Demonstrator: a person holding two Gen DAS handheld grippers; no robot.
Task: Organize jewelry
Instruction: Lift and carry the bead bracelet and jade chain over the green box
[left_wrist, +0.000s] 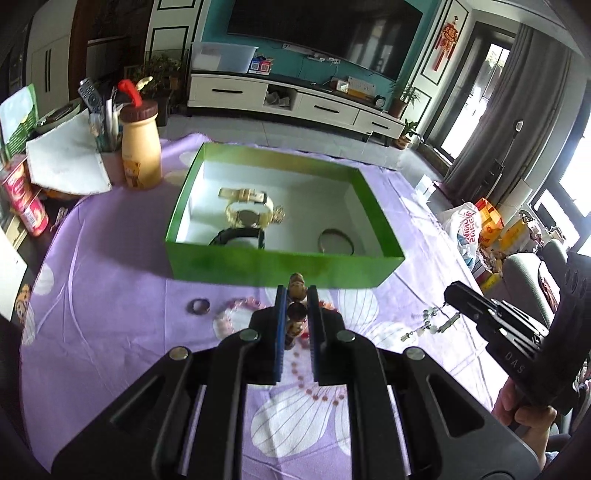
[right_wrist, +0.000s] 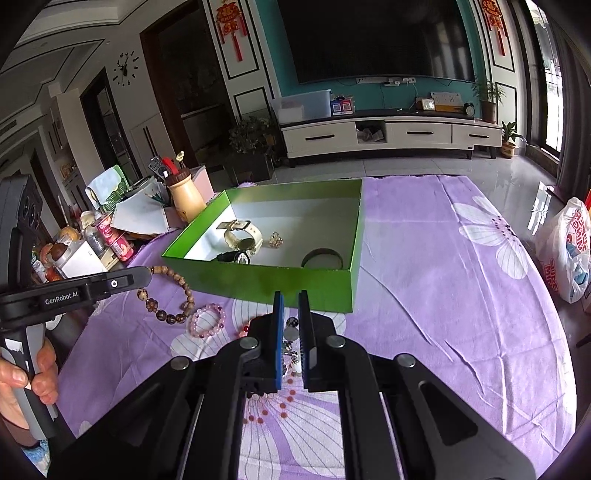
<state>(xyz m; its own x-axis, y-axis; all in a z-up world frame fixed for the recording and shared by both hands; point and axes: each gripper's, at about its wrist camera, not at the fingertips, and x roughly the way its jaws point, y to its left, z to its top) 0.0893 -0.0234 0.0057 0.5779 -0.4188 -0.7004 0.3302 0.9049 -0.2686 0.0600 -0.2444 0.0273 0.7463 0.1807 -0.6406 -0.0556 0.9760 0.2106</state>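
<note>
A green box sits on the purple cloth and holds a gold watch, a black watch, a small gold charm and a dark bangle. My left gripper is shut on a brown wooden bead bracelet, lifted in front of the box. My right gripper is shut on a silvery bead chain that hangs from it. A pink bead bracelet and a ring lie on the cloth.
A beige bottle with a brown cap and a paper carton stand left of the box among clutter. Red cans sit at the far left. A plastic bag lies off the table's right side.
</note>
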